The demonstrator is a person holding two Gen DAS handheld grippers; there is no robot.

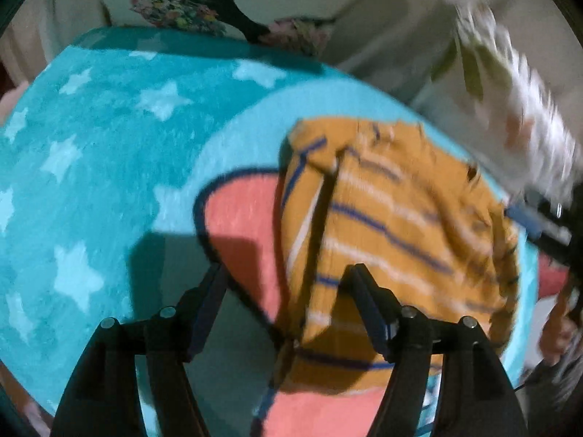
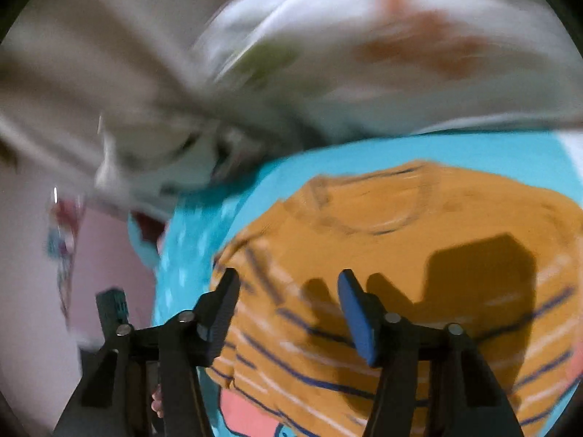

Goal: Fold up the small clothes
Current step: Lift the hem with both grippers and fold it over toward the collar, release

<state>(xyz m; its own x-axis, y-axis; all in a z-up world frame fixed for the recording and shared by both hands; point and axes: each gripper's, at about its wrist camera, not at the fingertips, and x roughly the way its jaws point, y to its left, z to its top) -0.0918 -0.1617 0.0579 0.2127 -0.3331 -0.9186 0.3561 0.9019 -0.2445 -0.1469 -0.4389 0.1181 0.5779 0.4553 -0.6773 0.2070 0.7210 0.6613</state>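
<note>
A small mustard-orange shirt with blue and white stripes (image 1: 393,225) lies partly folded on a turquoise star-patterned mat (image 1: 91,153). My left gripper (image 1: 288,273) is open and empty, hovering over the shirt's left edge where a sleeve is folded in. In the right wrist view the same shirt (image 2: 400,255) lies with its neckline away from me. My right gripper (image 2: 288,280) is open and empty just above the shirt's left side. Both views are motion-blurred.
The mat carries a pink shape with a dark outline (image 1: 240,225). A white garment with orange and green print (image 2: 400,43) lies beyond the mat's far edge; it also shows in the left wrist view (image 1: 517,109). A floral cloth (image 1: 171,7) lies at the back.
</note>
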